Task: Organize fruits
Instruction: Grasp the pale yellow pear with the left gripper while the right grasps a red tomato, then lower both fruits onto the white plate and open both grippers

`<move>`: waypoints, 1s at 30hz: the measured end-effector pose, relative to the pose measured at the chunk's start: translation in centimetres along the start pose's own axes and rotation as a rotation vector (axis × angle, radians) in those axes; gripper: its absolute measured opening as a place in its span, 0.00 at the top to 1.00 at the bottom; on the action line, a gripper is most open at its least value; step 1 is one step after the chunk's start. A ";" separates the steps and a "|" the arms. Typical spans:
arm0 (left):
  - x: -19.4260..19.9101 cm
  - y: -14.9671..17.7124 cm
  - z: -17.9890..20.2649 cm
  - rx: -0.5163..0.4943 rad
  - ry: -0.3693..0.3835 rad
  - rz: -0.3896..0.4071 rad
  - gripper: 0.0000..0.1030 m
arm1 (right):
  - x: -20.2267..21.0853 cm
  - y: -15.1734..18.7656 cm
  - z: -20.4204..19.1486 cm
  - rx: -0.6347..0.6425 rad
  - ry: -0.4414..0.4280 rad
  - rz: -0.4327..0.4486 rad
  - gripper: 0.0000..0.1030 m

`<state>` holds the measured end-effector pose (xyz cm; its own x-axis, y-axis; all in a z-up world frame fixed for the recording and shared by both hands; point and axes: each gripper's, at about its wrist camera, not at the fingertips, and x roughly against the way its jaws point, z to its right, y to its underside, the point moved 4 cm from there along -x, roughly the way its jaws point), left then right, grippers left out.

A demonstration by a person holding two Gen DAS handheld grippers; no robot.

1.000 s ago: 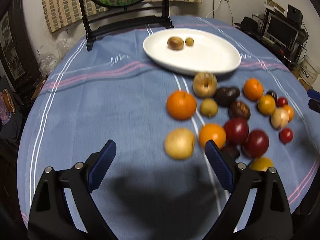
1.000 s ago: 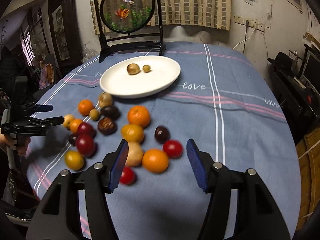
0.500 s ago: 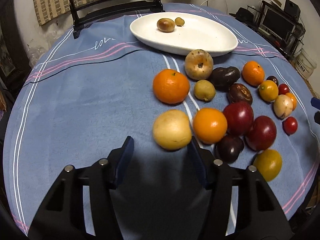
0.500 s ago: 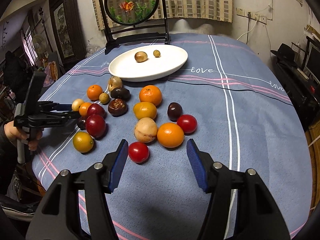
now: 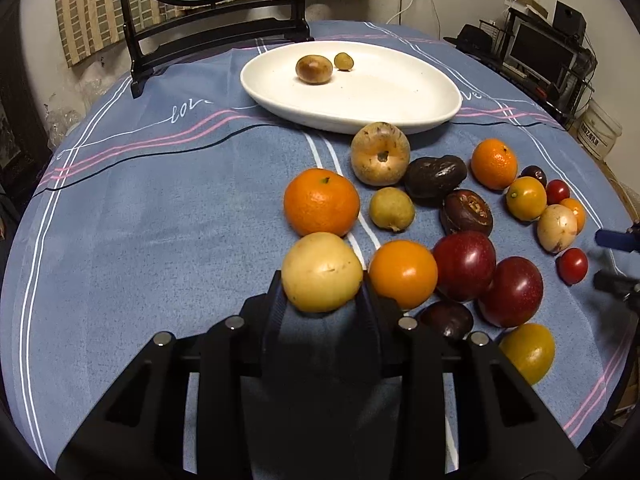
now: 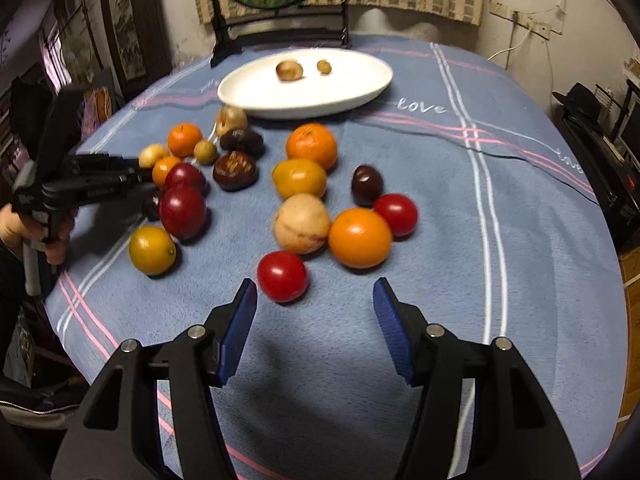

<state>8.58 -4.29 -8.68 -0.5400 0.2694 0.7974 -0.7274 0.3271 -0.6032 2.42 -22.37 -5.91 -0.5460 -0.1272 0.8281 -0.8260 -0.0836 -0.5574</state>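
I had the left gripper (image 5: pixel 322 280) clenched on the pale yellow fruit (image 5: pixel 322 271), with an orange (image 5: pixel 402 274) just to its right. My right gripper (image 6: pixel 315 306) hung released, a red tomato (image 6: pixel 282 276) just ahead between its fingers. Ahead lay the white plate (image 5: pixel 400 92); the tablecloth (image 5: pixel 160 208) read "love".

Pale yellow round fruit (image 5: pixel 322 271) sits at the near edge of the fruit cluster on the bench, clamped on both sides by the left tool (image 5: pixel 320 294), touching an orange (image 5: pixel 403 274) on its right and a mandarin (image 5: pixel 321 202) behind it. Two dark red plums (image 5: pixel 464 265) lie side by side right of the orange, with brown, yellow and small red fruits scattered beyond. White oval plate (image 5: pixel 420 96) lies flat at the far side, holding two small brownish fruits (image 5: pixel 314 69) close together.
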 end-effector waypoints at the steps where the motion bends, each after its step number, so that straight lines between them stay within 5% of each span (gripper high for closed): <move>1: 0.2 0.0 -0.1 0.006 0.005 0.006 0.65 | -0.2 0.0 -0.2 0.013 -0.002 -0.008 0.41; 5: 0.6 0.1 -0.3 0.020 0.016 0.014 0.65 | -1.5 -0.4 -1.2 0.040 0.005 -0.030 0.44; 12: 0.7 0.2 -0.5 0.032 0.023 0.014 0.65 | -3.0 -1.3 -1.9 0.056 0.027 -0.047 0.70; 22: 1.8 -0.1 -0.4 0.044 0.020 0.020 0.65 | -1.4 -0.8 -1.9 0.057 0.014 -0.021 0.71; 30: 4.5 -3.1 0.6 -0.016 0.029 0.099 0.64 | 4.5 -5.8 -1.1 0.101 -0.053 0.179 0.71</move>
<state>8.16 -4.68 -3.16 -0.5959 0.3275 0.7332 -0.6641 0.3123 -0.6792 4.63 -21.32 1.09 -0.6724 -0.2010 0.7123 -0.6967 -0.1532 -0.7008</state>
